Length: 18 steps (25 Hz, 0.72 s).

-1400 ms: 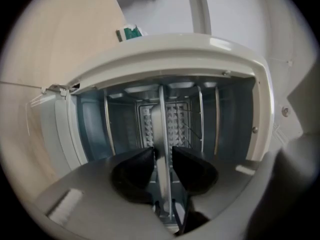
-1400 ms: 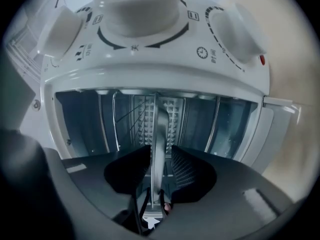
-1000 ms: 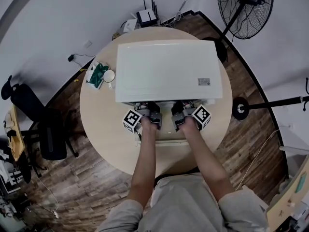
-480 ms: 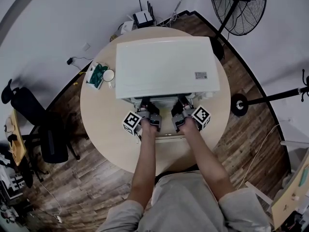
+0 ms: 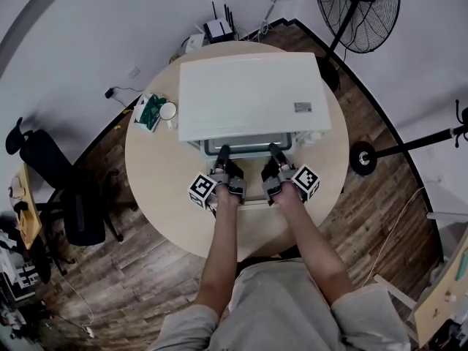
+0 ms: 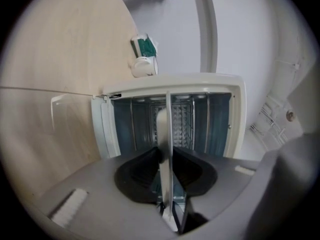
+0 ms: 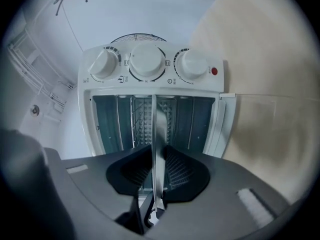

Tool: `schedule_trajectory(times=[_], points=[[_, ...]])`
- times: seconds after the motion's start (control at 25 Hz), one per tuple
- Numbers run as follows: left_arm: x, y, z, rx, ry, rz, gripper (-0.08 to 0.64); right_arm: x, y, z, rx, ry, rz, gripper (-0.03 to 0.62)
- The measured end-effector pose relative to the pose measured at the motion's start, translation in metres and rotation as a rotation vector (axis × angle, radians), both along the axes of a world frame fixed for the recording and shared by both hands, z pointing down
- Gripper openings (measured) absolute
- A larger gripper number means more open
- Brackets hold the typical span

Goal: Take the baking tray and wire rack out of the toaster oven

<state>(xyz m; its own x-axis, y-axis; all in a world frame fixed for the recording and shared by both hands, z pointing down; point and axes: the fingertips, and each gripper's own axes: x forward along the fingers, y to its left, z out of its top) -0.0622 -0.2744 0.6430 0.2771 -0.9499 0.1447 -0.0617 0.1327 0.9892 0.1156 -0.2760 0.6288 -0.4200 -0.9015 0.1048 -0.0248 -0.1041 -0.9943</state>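
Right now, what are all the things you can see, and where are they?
Toaster oven: one, white, middle of table.
Baking tray: one, grey, sticking out of the oven's front.
Wire rack: one, metal, inside the oven.
Table: one, pale wood, round.
Packet: one, green, on table left of oven.
Fan: one, black, floor far right.
Chair: one, black, floor left.
Left gripper: one, black fingers shut on tray's edge.
Right gripper: one, same grip, beside it.

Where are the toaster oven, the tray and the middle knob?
Toaster oven (image 5: 248, 93), head view: its white top.
Tray (image 7: 157, 129), right gripper view: its thin edge, seen end-on.
Middle knob (image 7: 146, 61), right gripper view: its face.
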Motion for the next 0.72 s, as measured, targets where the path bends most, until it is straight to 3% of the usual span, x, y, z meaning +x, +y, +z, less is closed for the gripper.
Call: schedule_trajectory(times=[0.4, 0.72], points=[[0.002, 0.031, -0.001, 0.002, 0.012, 0.015, 0.137, 0.001, 0.033, 0.000, -0.022, 0.015, -0.008, 0.077], [0.003, 0.056, 0.002, -0.002, 0.017, 0.023, 0.135, 0.001, 0.054, 0.000, 0.012, -0.007, -0.024, 0.075]])
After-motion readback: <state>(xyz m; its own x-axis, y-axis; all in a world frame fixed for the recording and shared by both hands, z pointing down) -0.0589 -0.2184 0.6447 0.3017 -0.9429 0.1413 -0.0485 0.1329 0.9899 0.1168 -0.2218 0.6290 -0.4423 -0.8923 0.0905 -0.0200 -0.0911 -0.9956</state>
